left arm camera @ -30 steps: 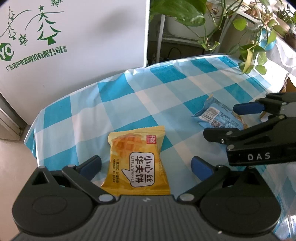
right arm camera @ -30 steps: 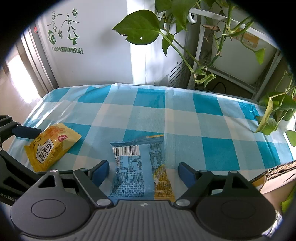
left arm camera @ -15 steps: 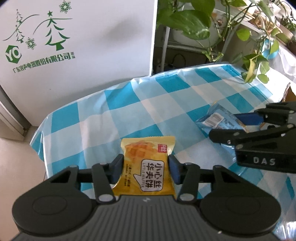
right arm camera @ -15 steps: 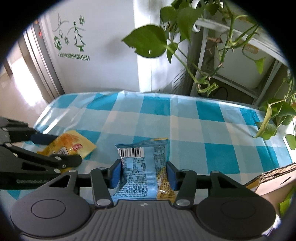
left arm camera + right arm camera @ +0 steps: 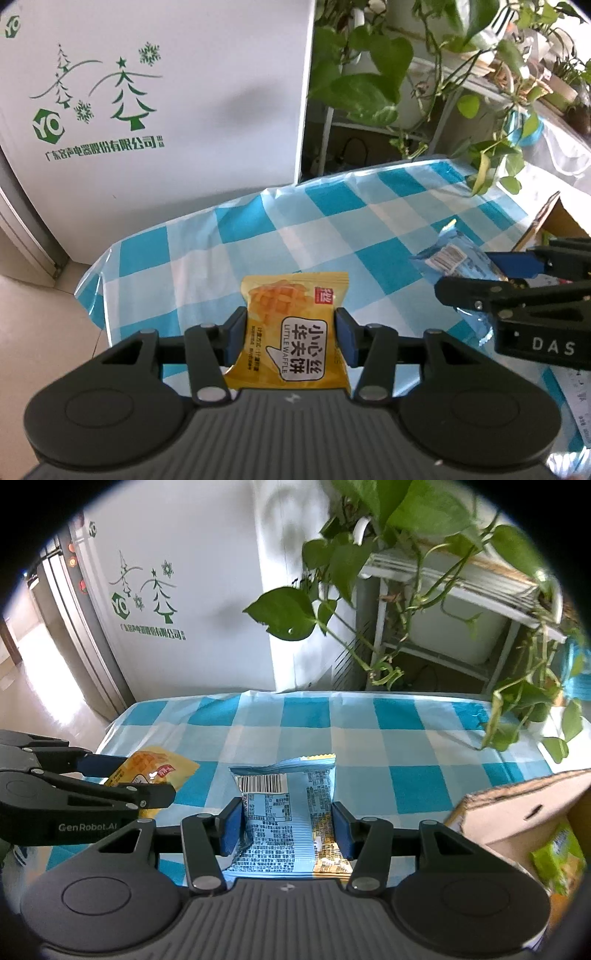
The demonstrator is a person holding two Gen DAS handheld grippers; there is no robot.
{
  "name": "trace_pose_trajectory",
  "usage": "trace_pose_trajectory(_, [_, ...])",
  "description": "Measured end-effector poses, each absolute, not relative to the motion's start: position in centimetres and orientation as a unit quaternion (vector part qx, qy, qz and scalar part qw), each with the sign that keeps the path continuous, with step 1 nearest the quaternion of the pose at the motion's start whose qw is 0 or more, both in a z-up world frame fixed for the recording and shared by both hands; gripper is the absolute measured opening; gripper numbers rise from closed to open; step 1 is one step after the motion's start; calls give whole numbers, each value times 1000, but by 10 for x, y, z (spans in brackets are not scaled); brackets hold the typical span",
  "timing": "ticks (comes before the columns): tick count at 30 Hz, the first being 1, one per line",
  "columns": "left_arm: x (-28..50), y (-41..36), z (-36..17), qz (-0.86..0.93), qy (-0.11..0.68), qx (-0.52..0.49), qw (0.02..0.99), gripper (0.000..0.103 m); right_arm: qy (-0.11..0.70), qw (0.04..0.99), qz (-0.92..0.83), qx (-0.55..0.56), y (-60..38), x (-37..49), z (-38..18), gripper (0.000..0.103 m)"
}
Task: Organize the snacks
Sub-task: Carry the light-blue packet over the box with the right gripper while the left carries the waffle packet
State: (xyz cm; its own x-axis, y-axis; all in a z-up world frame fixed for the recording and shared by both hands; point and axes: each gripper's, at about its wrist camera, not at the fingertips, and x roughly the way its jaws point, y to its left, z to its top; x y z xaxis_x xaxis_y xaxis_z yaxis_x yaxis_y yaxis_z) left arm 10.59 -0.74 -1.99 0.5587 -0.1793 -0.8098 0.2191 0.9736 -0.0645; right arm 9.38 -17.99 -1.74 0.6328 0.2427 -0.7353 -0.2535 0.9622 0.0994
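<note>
Snacks are picked up: the left gripper point(image 5: 291, 334) squeezes the yellow waffle pack point(image 5: 293, 332), the right gripper point(image 5: 287, 827) squeezes the blue snack pack point(image 5: 286, 812). Next, I think, both go into the cardboard box point(image 5: 517, 808) at the tabletop's right edge.

left gripper point(image 5: 290, 330) clamping waffle packet point(image 5: 293, 332), checked tablecloth point(image 5: 332, 229)

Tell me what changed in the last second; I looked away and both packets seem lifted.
Both grippers closed from open: the left gripper on the yellow waffle packet, the right gripper on the blue snack packet. Both packets then rose off the checked tablecloth. The cardboard box stayed put.
</note>
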Motion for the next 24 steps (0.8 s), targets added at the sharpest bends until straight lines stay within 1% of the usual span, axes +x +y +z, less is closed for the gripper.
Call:
trace_pose_trajectory(14, [58, -10, 16, -107, 407, -10, 907, 49, 364, 921, 129, 46, -214, 35, 25, 57])
trace_pose_trajectory(17, [45, -12, 17, -111, 406, -27, 907, 49, 356, 924, 130, 50, -220, 23, 31, 57])
trace_pose_trajectory(24, [15, -25, 8, -114, 405, -30, 907, 49, 351, 927, 122, 54, -240, 4, 37, 57])
